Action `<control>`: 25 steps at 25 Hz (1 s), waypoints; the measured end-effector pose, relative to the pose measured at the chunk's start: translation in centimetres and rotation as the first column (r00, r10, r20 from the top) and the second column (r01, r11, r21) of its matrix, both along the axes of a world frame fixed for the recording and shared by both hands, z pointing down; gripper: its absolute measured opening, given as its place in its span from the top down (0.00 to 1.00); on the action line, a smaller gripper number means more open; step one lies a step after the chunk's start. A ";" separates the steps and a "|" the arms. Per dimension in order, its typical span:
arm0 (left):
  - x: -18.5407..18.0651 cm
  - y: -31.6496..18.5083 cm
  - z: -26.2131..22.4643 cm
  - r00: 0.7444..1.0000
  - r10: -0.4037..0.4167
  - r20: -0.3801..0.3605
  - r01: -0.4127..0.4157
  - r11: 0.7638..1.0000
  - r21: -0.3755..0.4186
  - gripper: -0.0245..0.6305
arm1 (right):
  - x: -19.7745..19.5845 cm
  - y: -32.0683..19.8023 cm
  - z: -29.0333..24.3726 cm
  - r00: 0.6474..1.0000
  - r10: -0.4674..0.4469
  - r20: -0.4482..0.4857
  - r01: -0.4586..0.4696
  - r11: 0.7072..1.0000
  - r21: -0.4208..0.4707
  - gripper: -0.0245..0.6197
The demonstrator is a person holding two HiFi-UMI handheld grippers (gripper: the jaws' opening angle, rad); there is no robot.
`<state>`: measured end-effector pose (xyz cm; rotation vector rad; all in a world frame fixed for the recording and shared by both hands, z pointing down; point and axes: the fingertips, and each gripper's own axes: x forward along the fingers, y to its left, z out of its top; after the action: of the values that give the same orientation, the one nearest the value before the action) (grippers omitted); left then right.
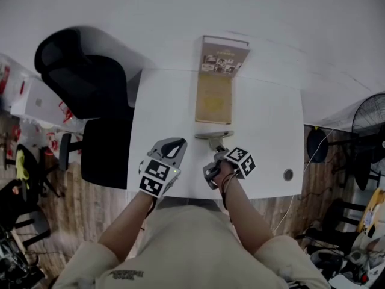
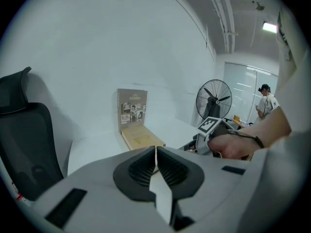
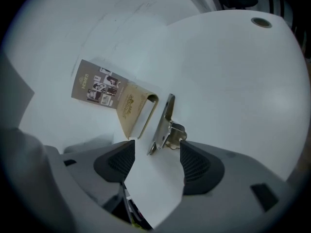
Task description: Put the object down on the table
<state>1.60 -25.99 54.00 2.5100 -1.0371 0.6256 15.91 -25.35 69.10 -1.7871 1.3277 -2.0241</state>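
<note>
Right gripper [image 3: 156, 149] fills the bottom of its own view. Jaws stand apart with nothing clamped between the pads. Bare white table [image 3: 228, 81] shows through the gap.

Metal clip [image 3: 165, 125] lies flat on the table just ahead of the right gripper's jaws. Its near end sits at the mouth of the gap, close to the right-hand pad; contact cannot be confirmed. Its long arm points away from the gripper.

Brown flat pack [image 3: 129, 106] with a printed header lies beyond the clip, ahead and slightly left of the right gripper. Its header end rests up against the wall.

Cable grommet [image 3: 261, 22] is far off to the right gripper's right.

Left gripper [image 2: 155, 152]: jaws pressed together, empty. In the head view it hovers over the near table edge, just left of the right gripper [image 1: 219, 157].

Office chair [image 2: 19, 144] stands to the left gripper's left, beside the table. Fan [image 2: 214, 98] stands ahead and to its right, past the table's far end.
</note>
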 end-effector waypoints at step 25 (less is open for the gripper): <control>-3.1 -2.5 -11.9 0.997 -0.030 -0.068 0.046 0.968 0.246 0.92 | -0.8 -3.1 -29.4 0.715 -0.104 -0.692 0.614 0.567 0.549 0.84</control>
<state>-1.46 -28.49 42.08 2.6943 -1.2017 0.4244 15.10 -28.42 39.74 -1.7914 2.4559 -0.6406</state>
